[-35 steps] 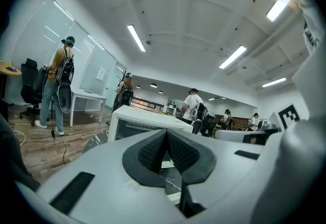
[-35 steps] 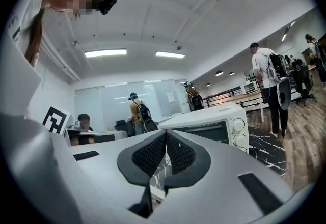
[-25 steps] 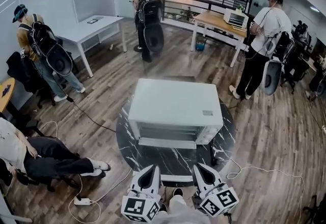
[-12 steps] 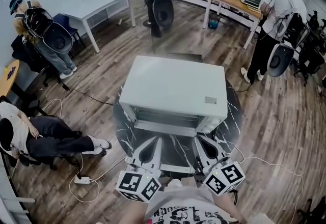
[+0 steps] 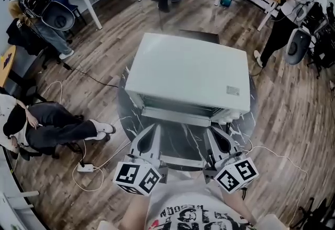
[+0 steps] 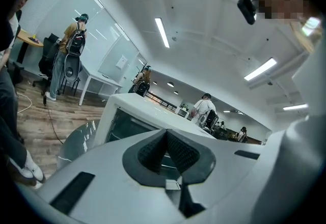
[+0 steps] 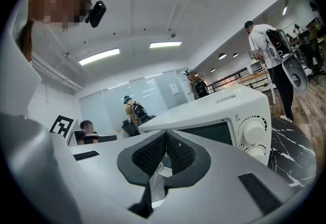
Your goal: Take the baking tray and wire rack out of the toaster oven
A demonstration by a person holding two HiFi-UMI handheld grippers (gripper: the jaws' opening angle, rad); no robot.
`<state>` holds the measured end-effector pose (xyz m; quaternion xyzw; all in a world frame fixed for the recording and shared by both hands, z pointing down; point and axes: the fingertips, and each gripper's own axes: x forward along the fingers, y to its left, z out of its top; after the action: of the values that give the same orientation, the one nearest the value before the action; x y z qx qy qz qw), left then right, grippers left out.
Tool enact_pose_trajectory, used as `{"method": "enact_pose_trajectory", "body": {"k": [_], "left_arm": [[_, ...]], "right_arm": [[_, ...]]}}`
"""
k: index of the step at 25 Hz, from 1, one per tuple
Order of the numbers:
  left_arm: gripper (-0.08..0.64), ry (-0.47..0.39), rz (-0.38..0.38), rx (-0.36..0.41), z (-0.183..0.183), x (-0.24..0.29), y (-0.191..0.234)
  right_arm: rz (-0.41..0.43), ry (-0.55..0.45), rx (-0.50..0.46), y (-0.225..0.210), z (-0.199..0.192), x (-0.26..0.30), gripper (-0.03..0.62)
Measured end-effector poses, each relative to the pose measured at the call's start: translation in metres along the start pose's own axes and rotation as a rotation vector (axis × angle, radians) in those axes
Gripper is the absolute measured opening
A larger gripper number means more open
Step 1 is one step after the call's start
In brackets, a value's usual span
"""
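I keep the left hand-held gripper [image 5: 155, 127] and the right hand-held gripper [image 5: 212, 129] fully closed, nothing between their jaws, at the near edge of the dark marble desk [image 5: 180, 145]. The white toaster oven [image 5: 188, 75] stands on this desk just ahead, door closed

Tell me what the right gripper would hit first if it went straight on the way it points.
Most likely the glass door of the toaster oven, straight beyond the shut right gripper, left of the knobs. Nothing shows in between, though depth is unclear.
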<state>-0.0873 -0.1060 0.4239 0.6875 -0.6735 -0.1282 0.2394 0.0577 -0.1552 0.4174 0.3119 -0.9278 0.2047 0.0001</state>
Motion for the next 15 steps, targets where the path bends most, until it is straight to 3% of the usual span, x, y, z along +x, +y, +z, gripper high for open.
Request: {"method": "enact_pose_trajectory", "body": {"k": [15], "left_arm": [[0.002,0.140,-0.132,-0.070,0.001,0.019,0.040]], "right_arm": [[-0.192,-0.061,0.036,0.015,-0.011,0.009,0.003]]}}
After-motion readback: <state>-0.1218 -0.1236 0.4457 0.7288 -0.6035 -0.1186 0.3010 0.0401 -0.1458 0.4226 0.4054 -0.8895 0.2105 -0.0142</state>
